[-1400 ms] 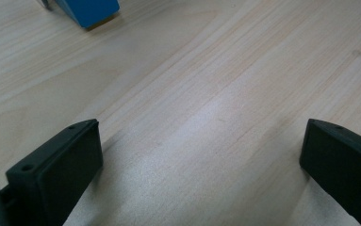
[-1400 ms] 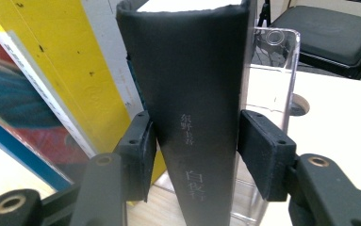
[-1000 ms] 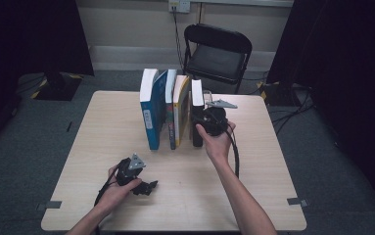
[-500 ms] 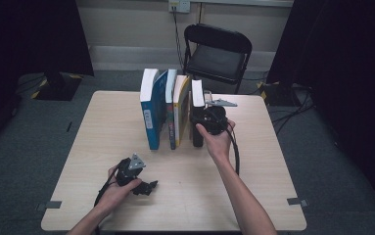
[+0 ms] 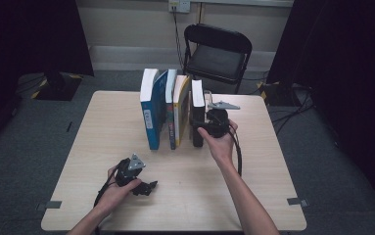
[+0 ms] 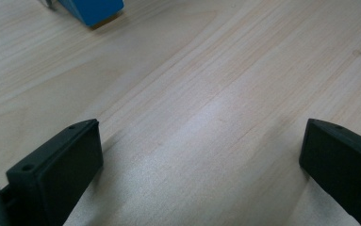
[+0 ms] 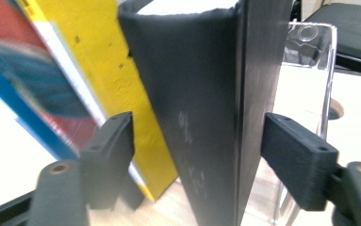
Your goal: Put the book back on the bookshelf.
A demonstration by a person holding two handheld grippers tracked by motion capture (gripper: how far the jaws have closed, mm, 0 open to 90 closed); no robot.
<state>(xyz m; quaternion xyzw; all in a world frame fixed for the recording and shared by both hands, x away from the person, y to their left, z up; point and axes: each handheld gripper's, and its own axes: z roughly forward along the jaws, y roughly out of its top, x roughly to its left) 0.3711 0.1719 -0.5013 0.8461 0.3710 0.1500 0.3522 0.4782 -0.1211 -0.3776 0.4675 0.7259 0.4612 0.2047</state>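
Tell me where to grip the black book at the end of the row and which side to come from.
Grip the black book across its spine edge, low down, coming level from the person's side of the table. It stands upright with that narrow edge facing out, between a yellow book and a clear bookend. The right gripper has just been opening and straddles it, pads seemingly off it.

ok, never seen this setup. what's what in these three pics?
No robot: a person holds a two-jaw tool in each hand. The high view looks down on the wooden table; the other two ride on the tools.

A row of books stands upright on the table, against a clear bookend.

The right gripper straddles the black book at the row's end. Its jaws have just been opening, with gaps showing at both pads, so the book isn't clamped.

The left gripper rests near the table's front, open, holding nothing.
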